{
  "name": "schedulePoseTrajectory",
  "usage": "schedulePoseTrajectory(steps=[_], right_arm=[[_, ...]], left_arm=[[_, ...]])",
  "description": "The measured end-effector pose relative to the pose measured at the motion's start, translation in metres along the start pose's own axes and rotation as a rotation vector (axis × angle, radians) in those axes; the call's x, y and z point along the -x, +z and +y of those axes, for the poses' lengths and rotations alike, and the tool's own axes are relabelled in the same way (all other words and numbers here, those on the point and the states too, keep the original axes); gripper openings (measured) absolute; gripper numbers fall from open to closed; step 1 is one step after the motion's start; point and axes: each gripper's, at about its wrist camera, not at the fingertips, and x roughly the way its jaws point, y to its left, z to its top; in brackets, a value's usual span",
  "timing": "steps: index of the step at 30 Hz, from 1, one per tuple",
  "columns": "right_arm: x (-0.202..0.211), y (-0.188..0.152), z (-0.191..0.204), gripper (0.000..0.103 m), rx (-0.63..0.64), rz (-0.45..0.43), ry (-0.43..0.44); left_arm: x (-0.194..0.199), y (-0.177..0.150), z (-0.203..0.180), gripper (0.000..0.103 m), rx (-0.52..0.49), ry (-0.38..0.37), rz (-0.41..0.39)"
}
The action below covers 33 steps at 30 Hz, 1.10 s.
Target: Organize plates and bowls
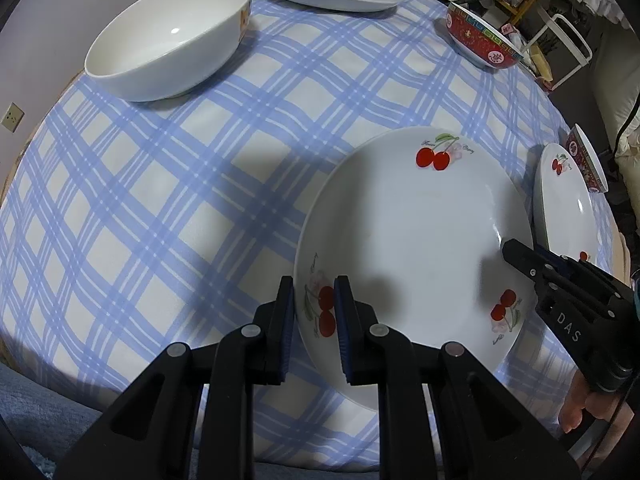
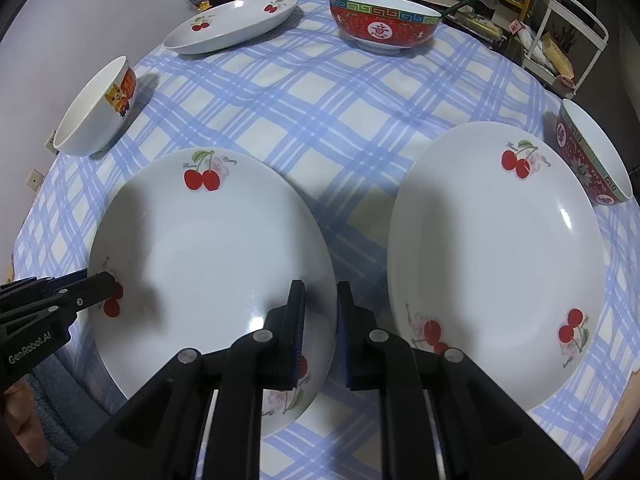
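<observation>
Both grippers, left at nine o'clock and right at three, pinch opposite rims of the near cherry plate on the checked tablecloth, where uneven lifting could tip it loose.

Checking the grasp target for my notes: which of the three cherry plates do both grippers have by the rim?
The near-left cherry plate: the left gripper and right gripper straddle its opposite rims. The near-right plate and far plate lie untouched.
</observation>
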Motion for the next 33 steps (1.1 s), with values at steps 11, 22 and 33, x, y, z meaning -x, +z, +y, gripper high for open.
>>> schedulePoseTrajectory(steps=[11, 22, 33], right_arm=[[-0.003, -0.001, 0.007, 0.02, 0.034, -0.002, -0.049], [-0.004, 0.003, 0.008, 0.02, 0.044, -0.022, -0.053], [0.028, 0.01, -0.005, 0.02, 0.009, -0.073, 0.012]], left_arm=[[0.0, 0.002, 0.007, 0.018, 0.046, -0.038, 0.002], [0.0, 0.001, -0.011, 0.018, -0.043, 0.051, -0.035], [0.016, 0.0, -0.018, 0.021, -0.075, 0.102, -0.095]])
